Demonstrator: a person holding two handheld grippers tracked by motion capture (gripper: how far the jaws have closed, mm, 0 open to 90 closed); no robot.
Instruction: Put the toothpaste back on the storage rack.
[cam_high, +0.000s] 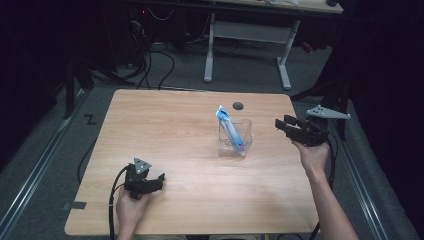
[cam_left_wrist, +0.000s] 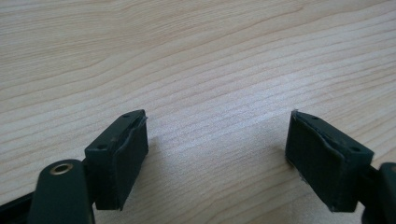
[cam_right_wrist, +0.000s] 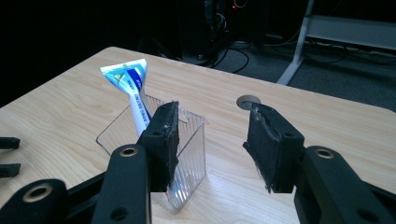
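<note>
Inside the clear box (cam_high: 235, 137) I see the toothpaste tube (cam_high: 231, 131) already standing; my left gripper (cam_high: 159, 181) and right gripper (cam_high: 281, 124) both gape empty, so little seems left.

Matt pale wood-grain table (cam_high: 175, 130), clear glossy plastic box (cam_high: 243, 131), glossy tube (cam_right_wrist: 132, 84).

No text, brand or number can be read anywhere. The toothpaste tube (cam_right_wrist: 134, 88), standing in the clear box (cam_right_wrist: 187, 154) at the centre left of the right gripper view, carries blue, green and white printing on its flattened end, but the print is too small and blurred to make out. In the high view the same tube (cam_high: 230, 131) shows only blue and white colour.
</note>
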